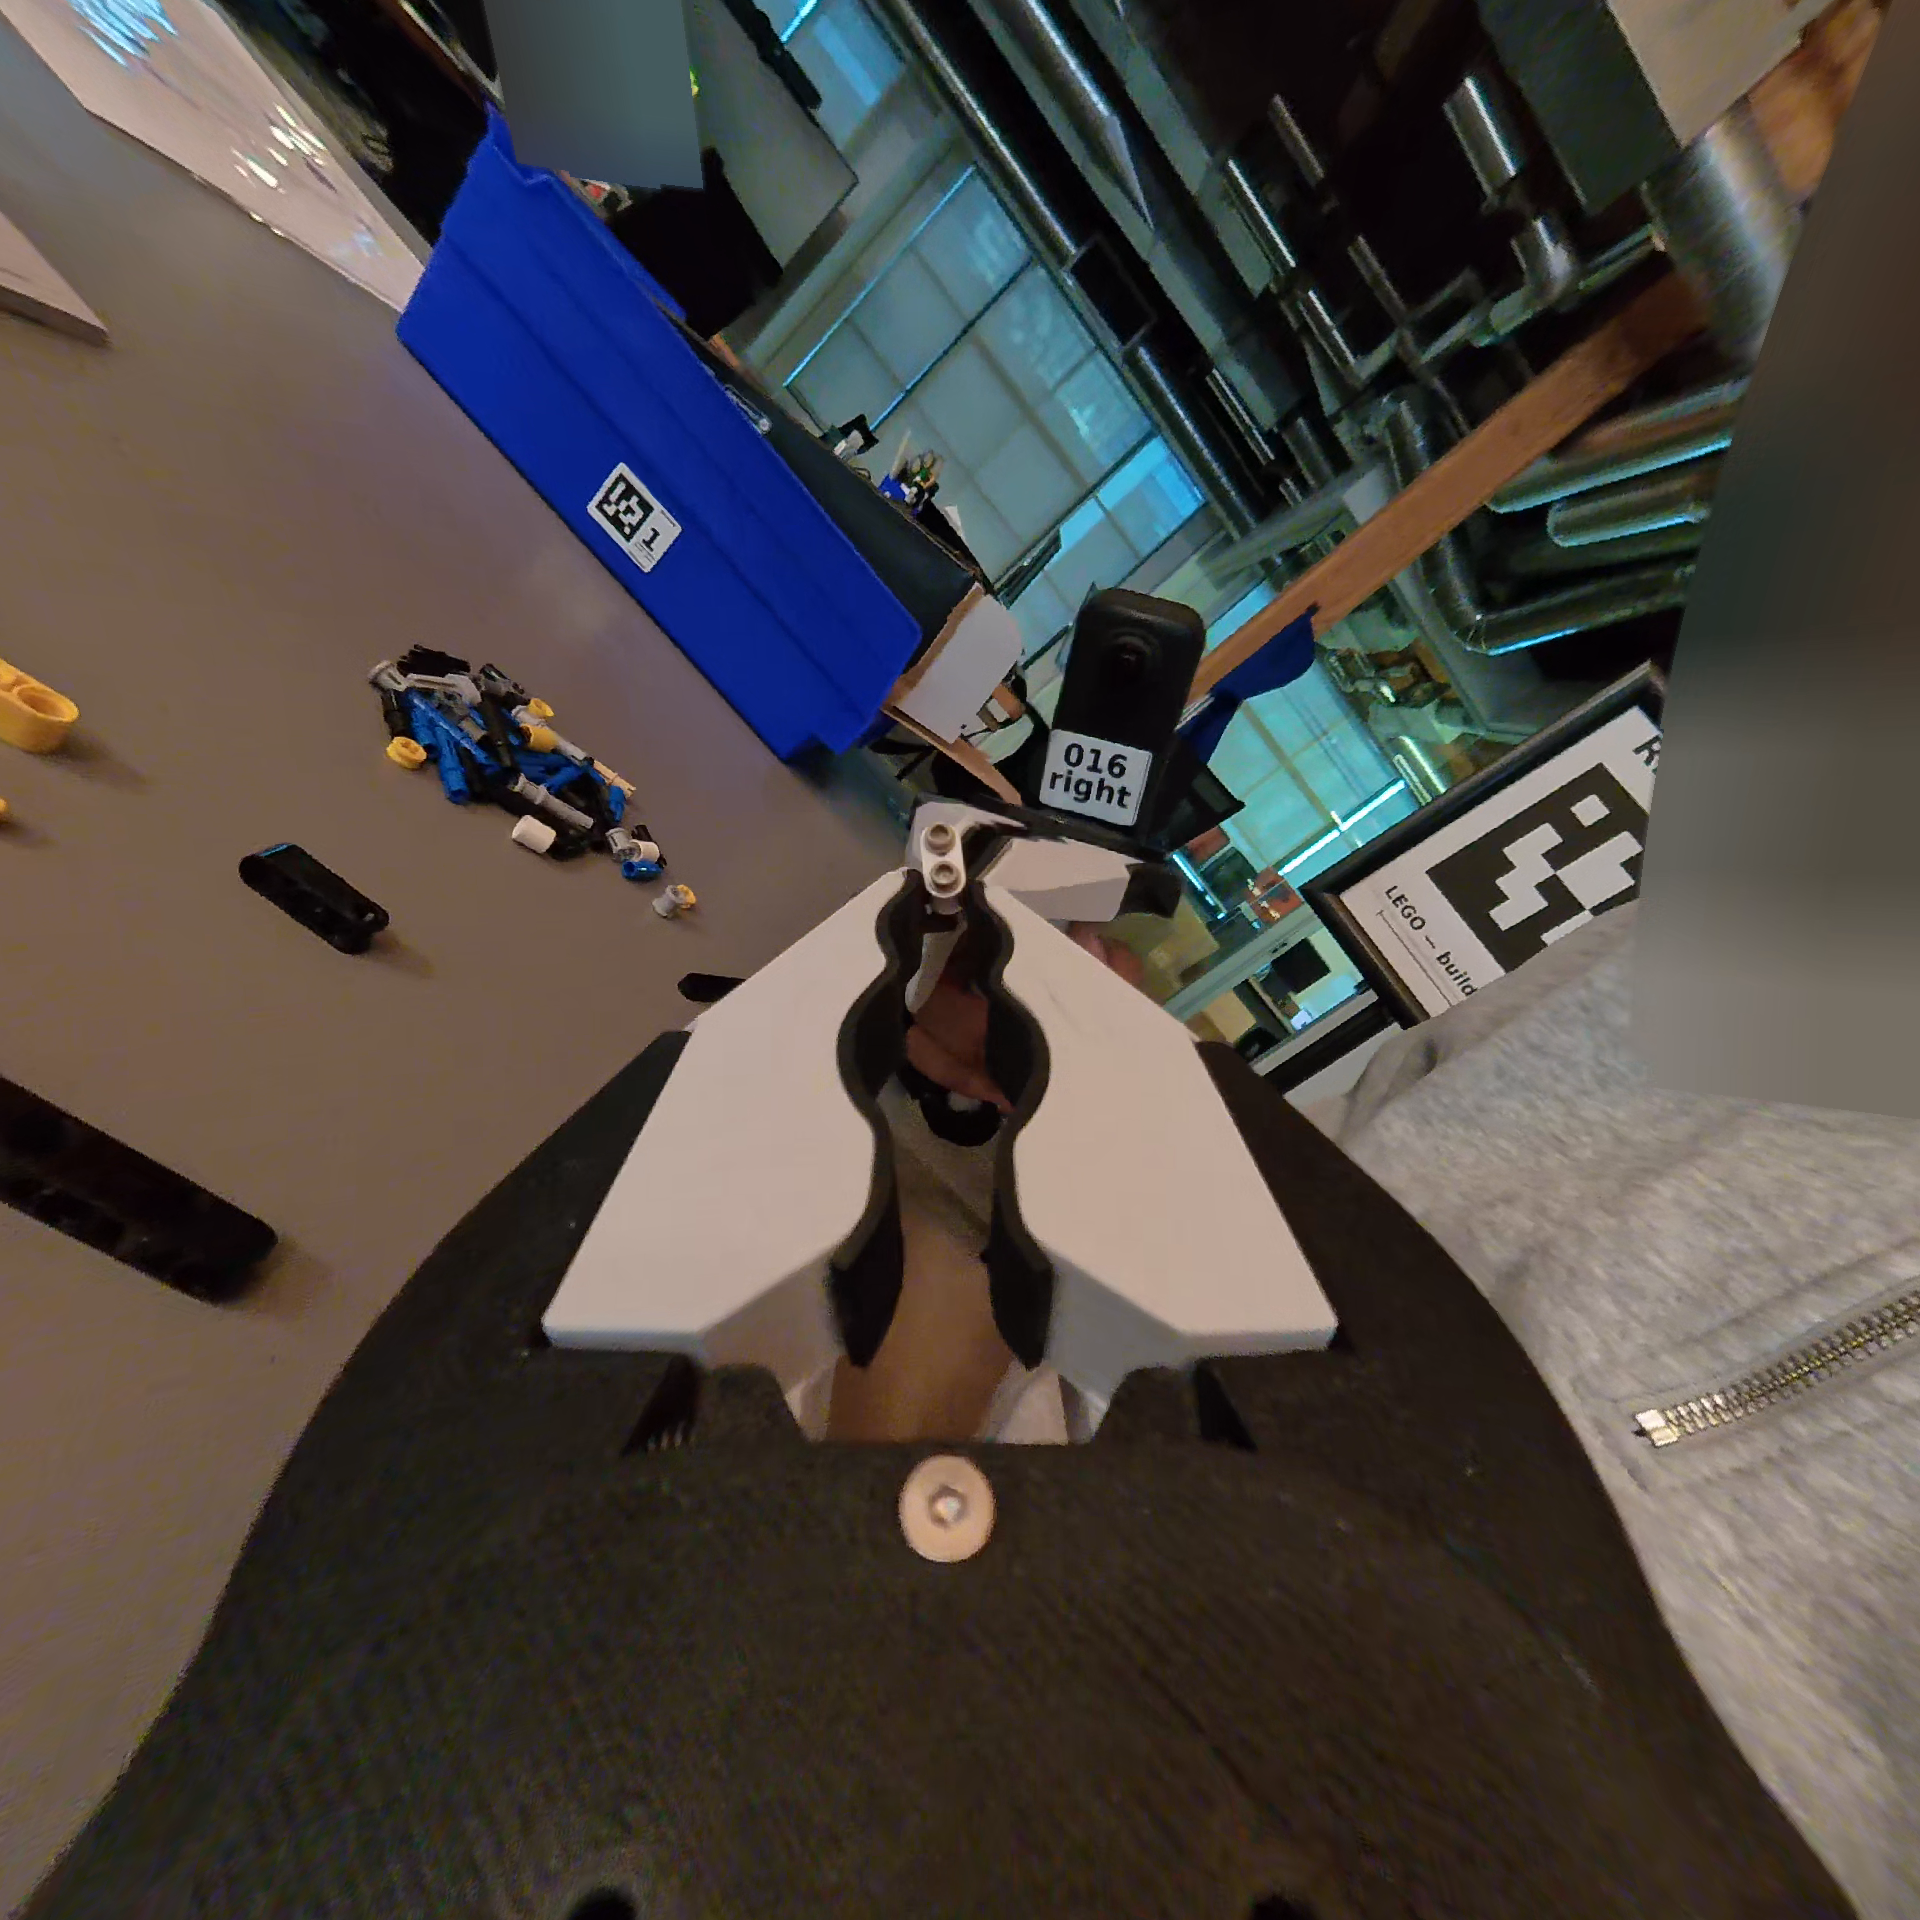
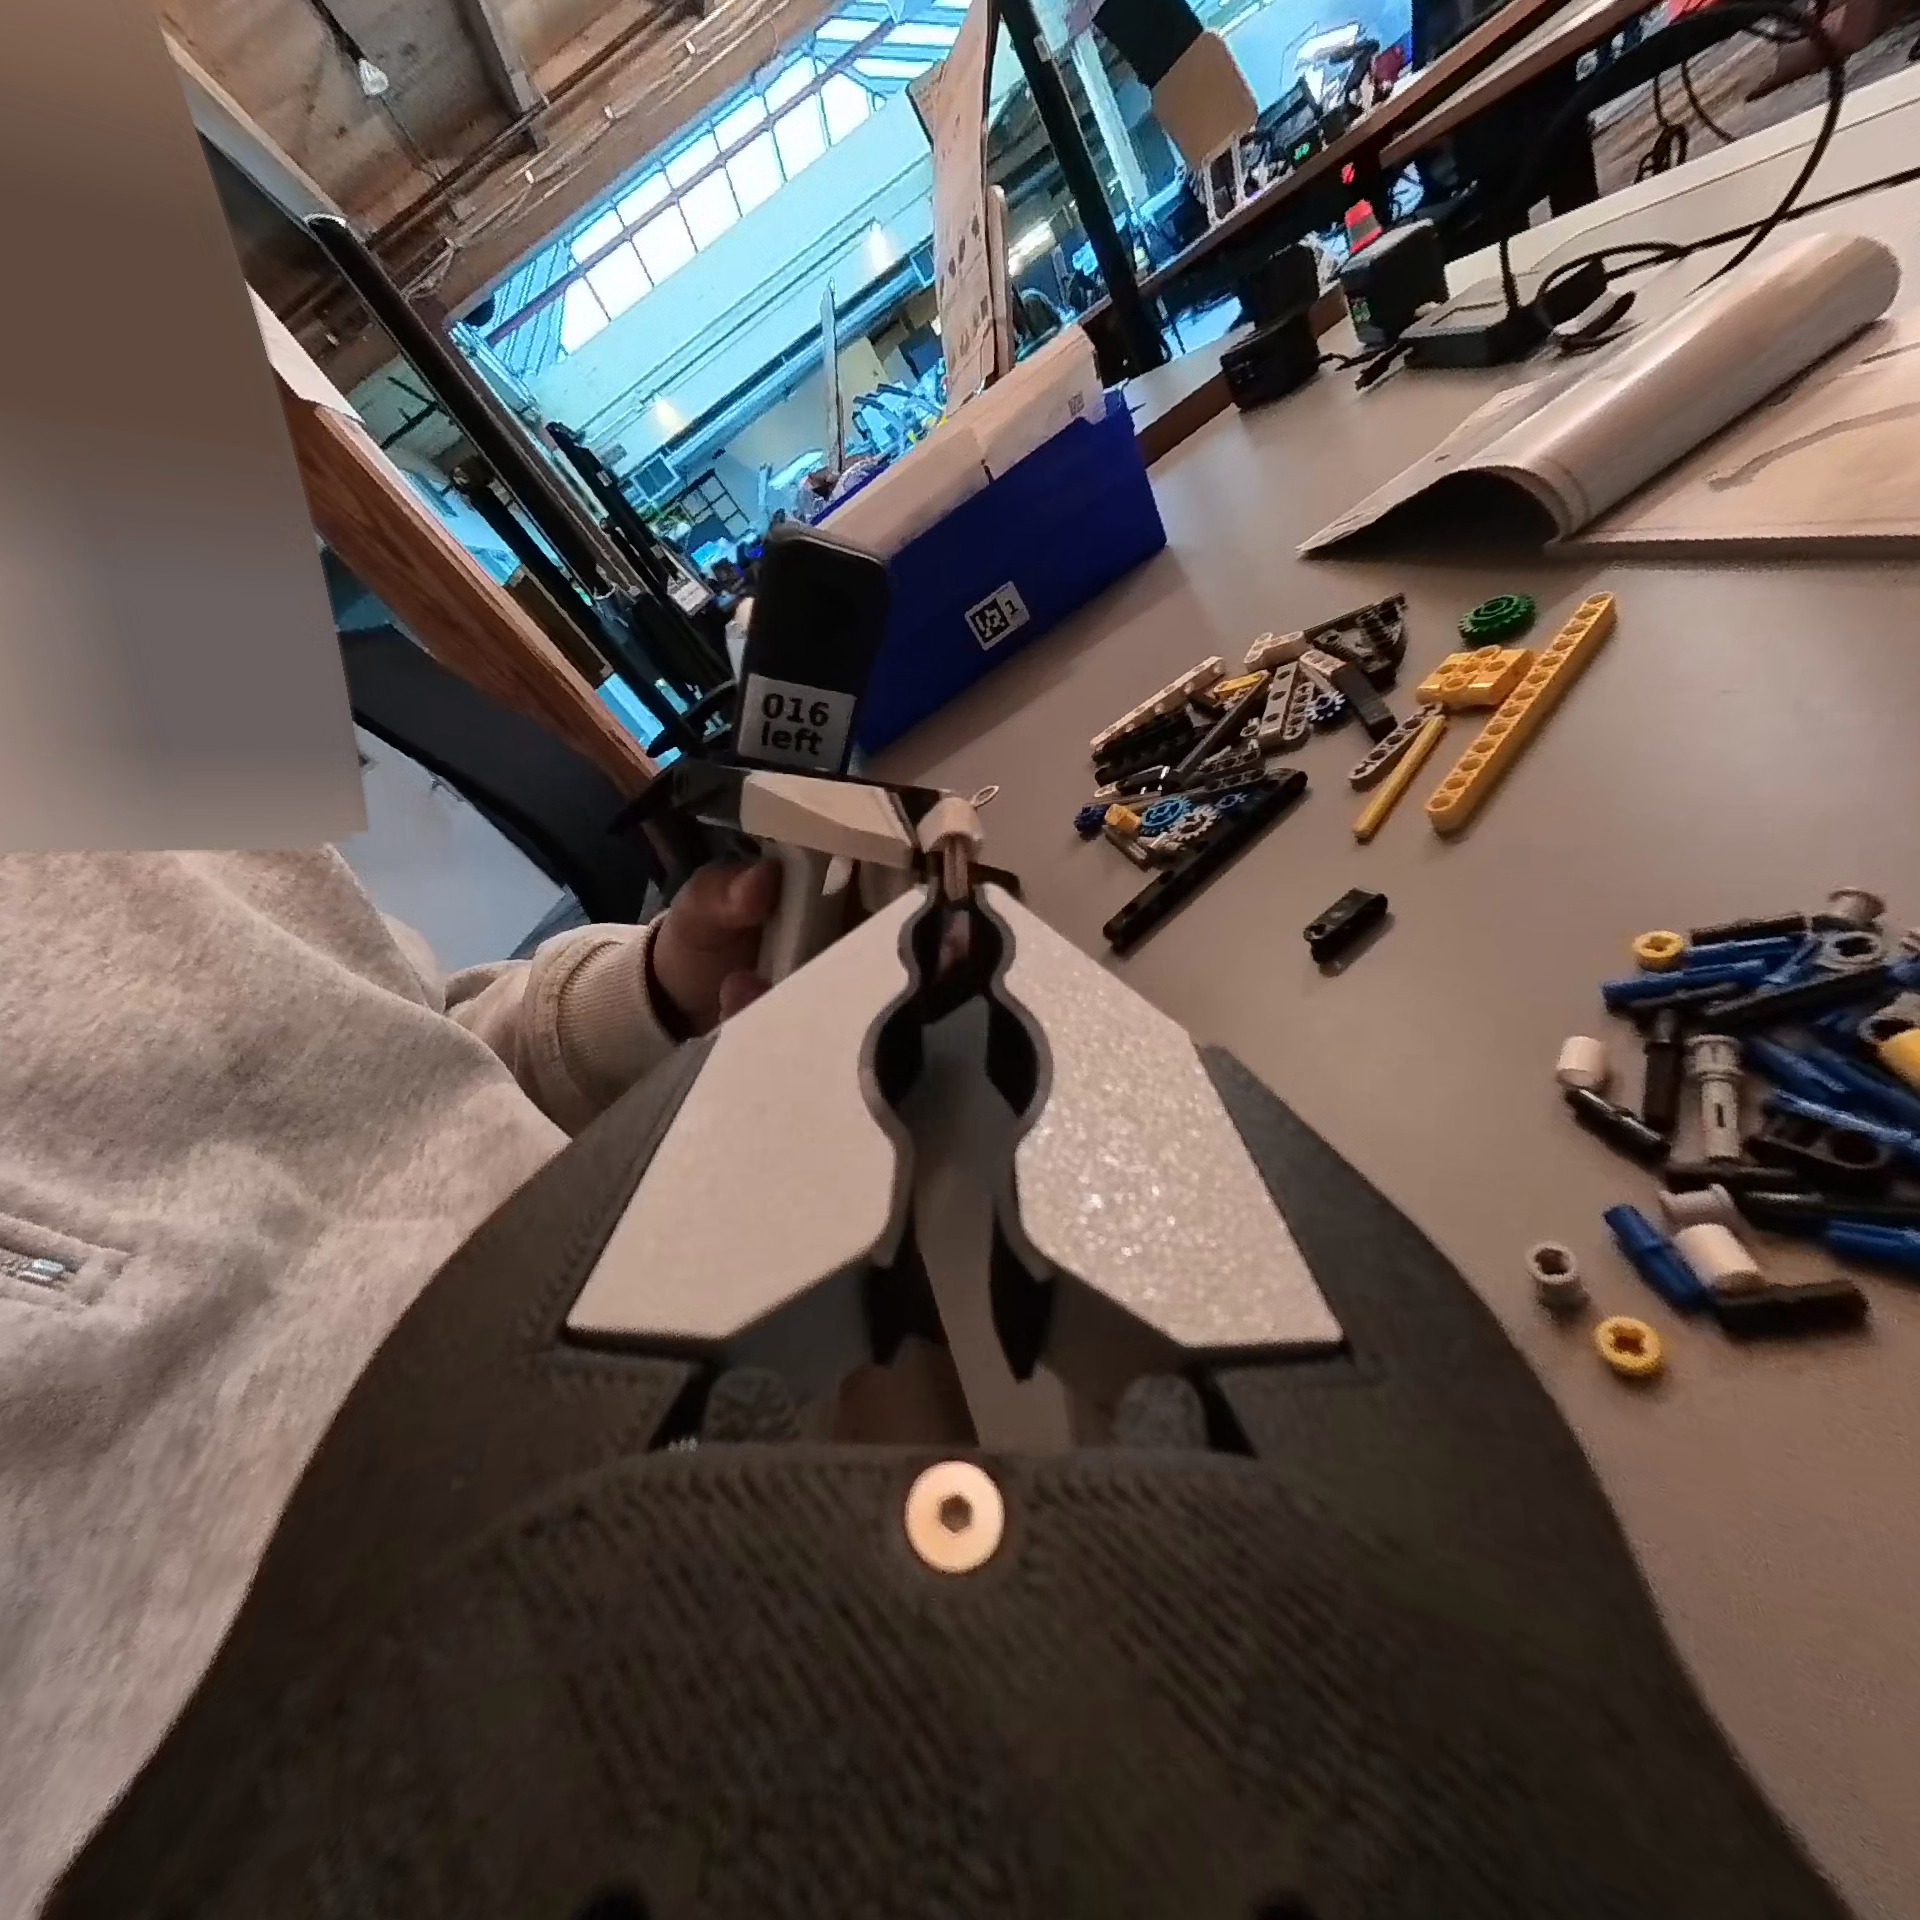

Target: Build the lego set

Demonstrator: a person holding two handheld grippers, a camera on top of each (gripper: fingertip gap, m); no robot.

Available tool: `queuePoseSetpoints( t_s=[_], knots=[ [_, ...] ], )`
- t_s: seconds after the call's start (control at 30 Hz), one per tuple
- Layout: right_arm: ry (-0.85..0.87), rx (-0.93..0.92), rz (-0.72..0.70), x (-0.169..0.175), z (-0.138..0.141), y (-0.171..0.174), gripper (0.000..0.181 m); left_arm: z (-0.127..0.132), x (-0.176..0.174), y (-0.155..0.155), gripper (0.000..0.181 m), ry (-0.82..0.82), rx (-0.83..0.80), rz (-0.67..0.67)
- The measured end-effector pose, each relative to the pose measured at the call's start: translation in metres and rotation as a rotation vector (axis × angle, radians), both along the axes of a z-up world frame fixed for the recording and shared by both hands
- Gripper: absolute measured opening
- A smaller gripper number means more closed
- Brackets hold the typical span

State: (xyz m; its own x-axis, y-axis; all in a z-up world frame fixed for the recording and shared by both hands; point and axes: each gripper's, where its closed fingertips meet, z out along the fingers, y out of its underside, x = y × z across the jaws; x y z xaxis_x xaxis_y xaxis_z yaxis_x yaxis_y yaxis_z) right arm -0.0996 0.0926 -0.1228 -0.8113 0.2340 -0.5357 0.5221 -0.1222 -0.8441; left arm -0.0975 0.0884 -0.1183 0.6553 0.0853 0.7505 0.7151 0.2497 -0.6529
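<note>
presently, item one: a light grey two-hole connector, pinched at the tips of the left gripper, its jaws pressed together on it, held in the air above the grey table. item two: a thin pale pin in the right gripper, jaws closed on it. relation: the two tools meet tip to tip, well above the table, the pin's long axis running along the right tool's fingers and pointing into the connector's side; which hole it meets cannot be told. judgement: the next press goes along that axis, the right tool the nearer driver. item three: a loose pile of blue and black pins lying to the right. item four: a heap of beams beyond. item five: a blue bin at the table's far edge.
</note>
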Motion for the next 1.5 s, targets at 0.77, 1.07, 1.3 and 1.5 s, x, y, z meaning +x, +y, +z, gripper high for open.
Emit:
queuePoseSetpoints(
  t_s=[0.77, 1.07, 1.3, 1.5],
  knots=[
    [-0.064, -0.029, 0.154, 0.017, 0.0, -0.003, 0.002, 0.0, 0.018, 0.003, 0.011, 0.106, -0.061, -0.11],
    [-0.034, 0.006, 0.161, 0.02, -0.002, -0.005, 0.002, -0.006, 0.02, 0.004, 0.007, 0.114, -0.105, -0.131],
    [-0.038, -0.023, 0.142, 0.017, 0.002, -0.003, 0.002, -0.004, 0.02, 0.004, 0.006, 0.11, -0.088, -0.132],
    [0.076, 0.093, -0.023, -0.008, 0.008, 0.032, 0.022, -0.001, 0.004, -0.006, 0.005, 0.102, -0.076, -0.031]
  ],
)
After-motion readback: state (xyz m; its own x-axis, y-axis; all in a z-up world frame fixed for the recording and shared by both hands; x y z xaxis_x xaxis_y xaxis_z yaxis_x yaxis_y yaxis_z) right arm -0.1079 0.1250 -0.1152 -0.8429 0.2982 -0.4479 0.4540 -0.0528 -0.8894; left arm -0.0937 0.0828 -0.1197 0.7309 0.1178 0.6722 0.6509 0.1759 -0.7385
